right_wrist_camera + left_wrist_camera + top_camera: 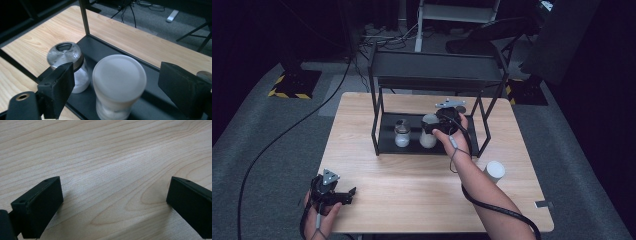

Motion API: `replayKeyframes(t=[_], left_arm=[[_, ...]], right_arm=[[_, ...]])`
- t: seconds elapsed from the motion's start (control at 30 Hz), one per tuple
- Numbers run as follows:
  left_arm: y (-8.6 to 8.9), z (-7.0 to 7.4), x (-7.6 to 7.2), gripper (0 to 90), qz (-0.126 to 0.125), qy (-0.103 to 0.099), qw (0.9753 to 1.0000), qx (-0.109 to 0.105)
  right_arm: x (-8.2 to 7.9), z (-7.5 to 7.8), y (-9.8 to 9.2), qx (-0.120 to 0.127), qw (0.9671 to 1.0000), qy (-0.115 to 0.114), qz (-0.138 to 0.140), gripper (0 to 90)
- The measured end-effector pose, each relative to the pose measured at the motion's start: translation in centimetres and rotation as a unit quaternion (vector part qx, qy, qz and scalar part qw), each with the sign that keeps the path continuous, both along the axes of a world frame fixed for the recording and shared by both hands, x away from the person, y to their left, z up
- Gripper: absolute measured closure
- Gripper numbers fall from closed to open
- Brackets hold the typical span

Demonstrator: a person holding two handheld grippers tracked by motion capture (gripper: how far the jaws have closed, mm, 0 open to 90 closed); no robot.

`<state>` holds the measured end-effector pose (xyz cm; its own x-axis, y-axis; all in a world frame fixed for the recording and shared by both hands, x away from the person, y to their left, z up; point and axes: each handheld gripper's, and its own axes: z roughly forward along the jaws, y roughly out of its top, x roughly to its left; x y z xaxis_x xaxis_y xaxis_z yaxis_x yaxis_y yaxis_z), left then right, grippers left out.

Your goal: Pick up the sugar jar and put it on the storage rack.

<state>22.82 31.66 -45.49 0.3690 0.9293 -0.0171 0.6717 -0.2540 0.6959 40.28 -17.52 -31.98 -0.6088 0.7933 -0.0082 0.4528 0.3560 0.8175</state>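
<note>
Jar with the white lid (119,82) sitting on the bottom tray of the black rack (387,142), right beside a second jar with a shiny metal top (65,53), which sits on its left as seen from the high view. Looks like glass with white powder or grains inside, so probably a bit hefty for its size, rigid, smooth and slippery, and breakable if dropped or knocked against the rack posts.

Right gripper (113,87) hanging just above that white lid, jaws spread wide on either side of it, not touching anything yet. Best bet: drop lower and clamp around the glass body under the lid, or around the lid's rim if it's screwed on tight. Can't tell from here whether the lid is snug. Need to mind the metal-topped jar, since one jaw is passing very close to it.

Left gripper (329,192) parked near the front left corner of the table (412,200), well away from the rack, jaws apart with nothing but bare wood between them.

Also a white cylinder (494,171) standing on the table, off to the right of the rack.
</note>
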Motion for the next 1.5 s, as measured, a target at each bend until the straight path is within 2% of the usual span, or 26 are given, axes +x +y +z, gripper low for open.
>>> replayKeyframes(t=[0.2,0.63,1.13,1.5], left_arm=[[0.0,0.0,0.0,0.1,0.0,0.0,1.0,0.0],[0.0,0.0,0.0,0.1,0.0,0.0,1.0,0.0],[0.1,0.0,-0.1,0.1,-0.005,0.0,1.0,0.001],[0.1,0.0,-0.1,0.1,-0.005,0.0,1.0,0.001]], right_arm=[[-1.9,1.4,-1.6,0.009,0.9999,-0.012,0.0,13.0],[-5.1,2.5,-4.8,0.02,0.9995,-0.024,-0.003,12.5],[-8.9,3.1,-9.7,0.041,0.9983,-0.032,-0.027,10.8],[-11.0,3.3,-12.5,0.038,0.9978,-0.028,-0.046,8.2]])
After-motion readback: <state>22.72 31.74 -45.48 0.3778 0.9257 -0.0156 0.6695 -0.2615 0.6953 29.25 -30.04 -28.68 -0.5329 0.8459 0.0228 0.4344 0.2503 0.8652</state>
